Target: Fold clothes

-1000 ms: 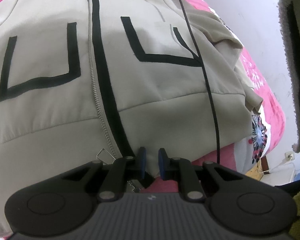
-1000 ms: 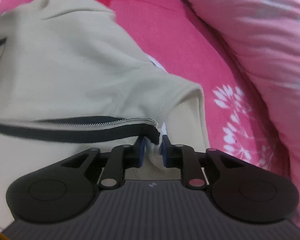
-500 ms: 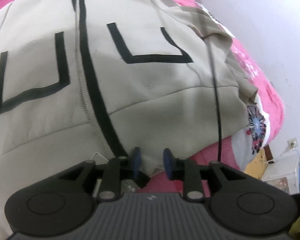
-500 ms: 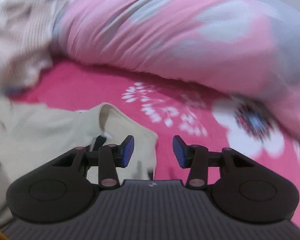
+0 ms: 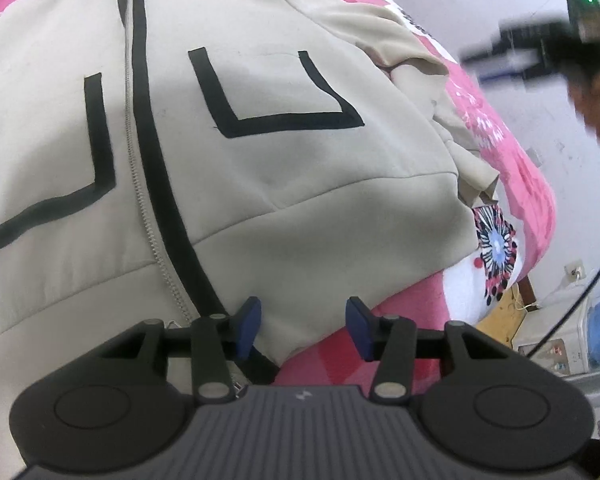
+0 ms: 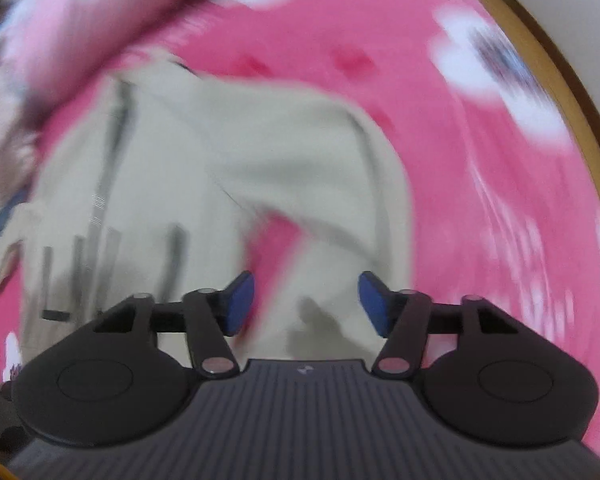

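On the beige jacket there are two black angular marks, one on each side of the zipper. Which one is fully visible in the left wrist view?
The mark right of the zipper on the jacket; the picture's left edge cuts off the other mark.

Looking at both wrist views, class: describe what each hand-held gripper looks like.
The left hand-held gripper and the right hand-held gripper look the same: a dark grey ribbed body, black linkage arms with round pivot pins, rounded black side lobes with circular discs, and blue pads on the fingertips.
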{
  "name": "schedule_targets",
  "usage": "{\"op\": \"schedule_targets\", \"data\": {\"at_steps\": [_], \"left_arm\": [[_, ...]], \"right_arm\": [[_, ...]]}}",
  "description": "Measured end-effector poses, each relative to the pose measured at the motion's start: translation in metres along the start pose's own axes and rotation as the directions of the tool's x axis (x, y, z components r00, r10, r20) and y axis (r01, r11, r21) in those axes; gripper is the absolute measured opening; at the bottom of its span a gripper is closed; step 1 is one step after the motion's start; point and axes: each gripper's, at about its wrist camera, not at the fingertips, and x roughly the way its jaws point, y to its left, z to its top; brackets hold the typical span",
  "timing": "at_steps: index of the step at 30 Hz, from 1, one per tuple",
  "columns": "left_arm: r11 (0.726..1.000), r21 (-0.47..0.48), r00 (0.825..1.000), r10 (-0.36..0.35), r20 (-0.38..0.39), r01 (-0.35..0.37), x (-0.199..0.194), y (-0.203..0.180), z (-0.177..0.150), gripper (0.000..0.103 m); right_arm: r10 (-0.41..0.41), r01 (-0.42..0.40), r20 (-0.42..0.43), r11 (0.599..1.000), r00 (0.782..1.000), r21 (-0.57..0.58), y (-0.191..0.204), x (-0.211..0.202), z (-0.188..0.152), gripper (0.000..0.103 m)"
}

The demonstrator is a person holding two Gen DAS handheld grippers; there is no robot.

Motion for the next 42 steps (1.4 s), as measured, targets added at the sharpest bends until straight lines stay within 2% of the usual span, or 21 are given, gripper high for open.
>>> {"op": "schedule_targets", "data": {"at_steps": [5, 6, 8, 9, 10, 12, 14, 16, 20, 23, 24, 26, 27, 29, 30, 33, 35, 37, 38, 39, 42], "left_arm": [[0.998, 0.033, 0.998, 0.047, -0.045, -0.045, 0.009, -0.008, 0.007, 0.048], [0.997, 0.042, 0.997, 0.060, -0.052, -0.058, 0.011, -0.011, 0.008, 0.048], [0.995, 0.057, 0.994, 0.086, -0.066, -0.082, 0.013, -0.016, 0.009, 0.048], [0.994, 0.066, 0.993, 0.096, -0.071, -0.091, 0.014, -0.018, 0.010, 0.049], [0.992, 0.074, 0.991, 0.106, -0.077, -0.100, 0.016, -0.020, 0.010, 0.049], [0.991, 0.070, 0.988, 0.124, -0.091, -0.117, 0.019, -0.022, 0.012, 0.049], [0.989, 0.051, 0.984, 0.144, -0.106, -0.139, 0.021, -0.024, 0.016, 0.049], [0.987, 0.036, 0.980, 0.162, -0.119, -0.159, 0.024, -0.027, 0.019, 0.050], [0.983, 0.015, 0.973, 0.185, -0.135, -0.185, 0.026, -0.030, 0.022, 0.052], [0.980, 0.015, 0.969, 0.198, -0.145, -0.198, 0.029, -0.032, 0.023, 0.053], [0.979, 0.023, 0.968, 0.203, -0.150, -0.202, 0.030, -0.033, 0.024, 0.053], [0.978, 0.035, 0.966, 0.208, -0.155, -0.205, 0.030, -0.034, 0.024, 0.053], [0.978, 0.040, 0.965, 0.208, -0.157, -0.205, 0.030, -0.034, 0.024, 0.053], [0.978, 0.052, 0.965, 0.207, -0.161, -0.201, 0.030, -0.034, 0.024, 0.053], [0.978, 0.058, 0.965, 0.206, -0.163, -0.199, 0.030, -0.034, 0.024, 0.052], [0.977, 0.079, 0.963, 0.207, -0.173, -0.196, 0.030, -0.034, 0.024, 0.052], [0.975, 0.094, 0.960, 0.214, -0.180, -0.200, 0.031, -0.036, 0.024, 0.052], [0.973, 0.108, 0.957, 0.222, -0.186, -0.205, 0.032, -0.037, 0.025, 0.052], [0.972, 0.115, 0.956, 0.225, -0.189, -0.206, 0.033, -0.038, 0.025, 0.052], [0.971, 0.122, 0.955, 0.227, -0.191, -0.207, 0.033, -0.039, 0.025, 0.052], [0.971, 0.137, 0.955, 0.222, -0.195, -0.198, 0.033, -0.038, 0.025, 0.052]], "right_arm": [[-0.066, 0.077, -0.054, 0.971, 0.996, 0.226, -0.055, 0.028, -0.046, 0.072], [-0.076, 0.091, -0.066, 0.960, 0.995, 0.266, -0.065, 0.033, -0.055, 0.082], [-0.057, 0.070, -0.057, 0.963, 0.997, 0.261, -0.067, 0.047, -0.048, 0.088], [-0.047, 0.059, -0.053, 0.964, 0.997, 0.258, -0.068, 0.054, -0.045, 0.099], [-0.038, 0.049, -0.049, 0.966, 0.998, 0.256, -0.070, 0.061, -0.041, 0.103], [-0.020, 0.030, -0.042, 0.968, 0.999, 0.248, -0.071, 0.075, -0.035, 0.102], [-0.046, 0.058, -0.068, 0.983, 0.997, 0.175, -0.059, 0.075, -0.033, 0.096], [-0.064, 0.074, -0.094, 0.991, 0.994, 0.113, -0.049, 0.073, -0.029, 0.084], [0.003, 0.004, -0.072, 0.996, 0.997, 0.089, -0.035, 0.061, -0.020, 0.084], [-0.029, 0.031, -0.155, 0.999, 0.987, 0.013, -0.027, 0.085, -0.028, 0.082], [-0.067, 0.059, -0.149, 0.997, 0.987, -0.054, -0.022, 0.088, -0.030, 0.073], [-0.113, 0.091, -0.128, 0.982, 0.985, -0.164, -0.016, 0.088, -0.027, 0.047], [-0.123, 0.097, -0.116, 0.973, 0.986, -0.207, -0.015, 0.085, -0.023, 0.013], [-0.141, 0.106, -0.095, 0.946, 0.985, -0.305, -0.015, 0.075, -0.002, 0.008], [-0.174, 0.145, -0.039, 0.910, 0.984, -0.388, -0.013, 0.067, 0.011, 0.008], [-0.253, 0.316, 0.191, 0.701, 0.948, -0.639, 0.002, 0.054, 0.056, 0.008], [-0.223, 0.375, 0.303, 0.620, 0.926, -0.689, 0.010, 0.053, 0.087, 0.016], [-0.212, 0.394, 0.334, 0.575, 0.918, -0.717, 0.014, 0.066, 0.106, 0.052], [-0.224, 0.412, 0.348, 0.552, 0.911, -0.725, 0.015, 0.073, 0.111, 0.061], [-0.247, 0.413, 0.332, 0.565, 0.910, -0.714, 0.009, 0.076, 0.108, 0.068], [-0.312, 0.417, 0.280, 0.604, 0.908, -0.679, -0.008, 0.083, 0.099, 0.068]]}}
